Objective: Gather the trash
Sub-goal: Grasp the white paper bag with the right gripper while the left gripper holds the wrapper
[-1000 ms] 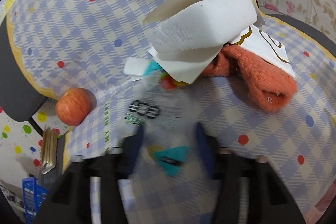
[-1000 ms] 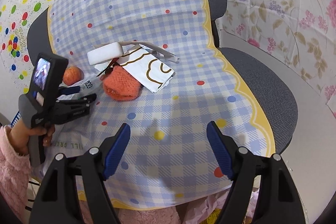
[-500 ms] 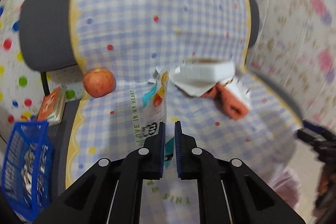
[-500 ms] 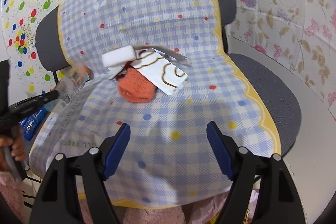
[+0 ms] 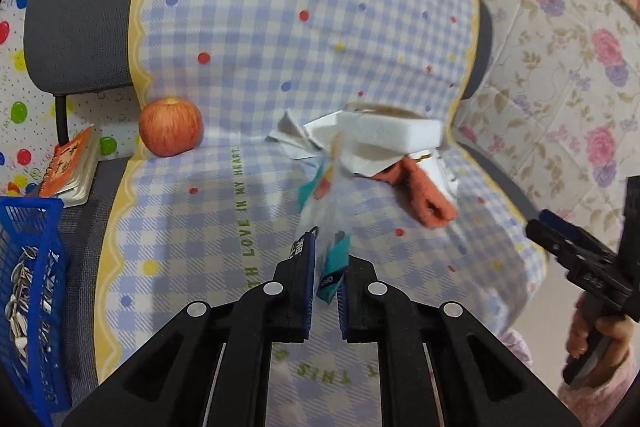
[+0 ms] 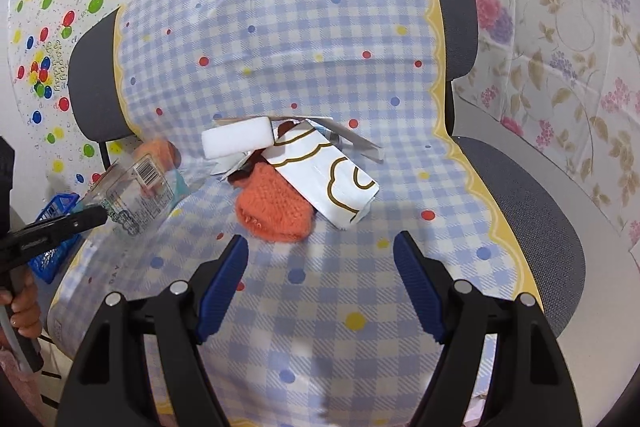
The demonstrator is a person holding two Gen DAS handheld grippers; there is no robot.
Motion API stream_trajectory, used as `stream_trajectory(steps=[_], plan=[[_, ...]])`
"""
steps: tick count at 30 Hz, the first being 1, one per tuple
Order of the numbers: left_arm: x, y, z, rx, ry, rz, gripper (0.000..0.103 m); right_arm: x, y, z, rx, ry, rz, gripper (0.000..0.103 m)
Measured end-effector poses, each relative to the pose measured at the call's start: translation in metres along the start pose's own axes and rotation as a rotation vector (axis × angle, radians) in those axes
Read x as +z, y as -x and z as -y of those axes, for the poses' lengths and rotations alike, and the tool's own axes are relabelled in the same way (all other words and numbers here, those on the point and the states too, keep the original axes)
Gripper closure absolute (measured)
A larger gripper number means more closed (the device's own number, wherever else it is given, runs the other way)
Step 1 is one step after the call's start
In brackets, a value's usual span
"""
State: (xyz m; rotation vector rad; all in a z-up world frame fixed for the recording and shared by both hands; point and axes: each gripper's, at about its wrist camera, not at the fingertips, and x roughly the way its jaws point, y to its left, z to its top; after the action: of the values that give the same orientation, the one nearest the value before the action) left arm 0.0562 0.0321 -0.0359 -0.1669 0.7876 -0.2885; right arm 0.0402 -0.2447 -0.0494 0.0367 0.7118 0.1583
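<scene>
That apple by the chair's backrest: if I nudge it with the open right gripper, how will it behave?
The apple is round and sits free on the checked cloth, so it would probably roll. It rests near the cloth's left edge, so it might drop off. It looks firm and smooth, so the right gripper may slip.

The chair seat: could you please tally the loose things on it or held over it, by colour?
Orange or red: 2, apple and knitted item
White: 2, foam block and gold-patterned carton
Clear: 1, plastic wrapper in the left gripper
Total: 5
</scene>
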Motion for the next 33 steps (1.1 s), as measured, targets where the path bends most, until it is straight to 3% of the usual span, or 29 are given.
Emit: stream_trajectory(steps=[2, 7, 9, 10, 11, 16, 22, 30, 32, 33], plan=[[0.001, -0.007, 0.001, 0.016, -0.012, -0.006, 0.083, -0.001, -0.001, 0.001, -0.002, -0.003, -0.004, 0.029], [0.002, -0.027, 0.003, 0.074, -0.049, -0.024, 0.083, -0.004, -0.008, 0.008, -0.009, -0.019, -0.024, 0.029], [0.002, -0.034, 0.006, 0.099, -0.076, -0.034, 0.085, -0.002, -0.011, 0.008, -0.007, -0.011, -0.026, 0.029], [0.002, -0.034, 0.007, 0.108, -0.079, -0.025, 0.095, 0.0, -0.012, 0.008, -0.007, -0.004, -0.021, 0.029], [0.003, -0.033, 0.008, 0.11, -0.076, -0.014, 0.099, 0.005, -0.013, 0.007, -0.007, 0.01, -0.011, 0.029], [0.019, -0.014, 0.006, 0.093, -0.024, 0.068, 0.102, 0.037, -0.036, 0.007, -0.023, 0.079, 0.029, 0.03], [0.042, -0.004, 0.009, 0.063, -0.011, 0.11, 0.102, 0.07, -0.084, -0.005, -0.022, 0.187, 0.018, 0.045], [0.046, -0.016, 0.012, 0.048, -0.016, 0.09, 0.102, 0.088, -0.116, -0.039, -0.049, 0.428, 0.036, 0.046], [0.046, -0.018, 0.011, 0.046, -0.015, 0.087, 0.102, 0.092, -0.12, -0.048, -0.069, 0.508, 0.045, 0.054], [0.046, -0.018, 0.011, 0.045, -0.014, 0.086, 0.102, 0.092, -0.122, -0.051, -0.075, 0.539, 0.043, 0.066]])
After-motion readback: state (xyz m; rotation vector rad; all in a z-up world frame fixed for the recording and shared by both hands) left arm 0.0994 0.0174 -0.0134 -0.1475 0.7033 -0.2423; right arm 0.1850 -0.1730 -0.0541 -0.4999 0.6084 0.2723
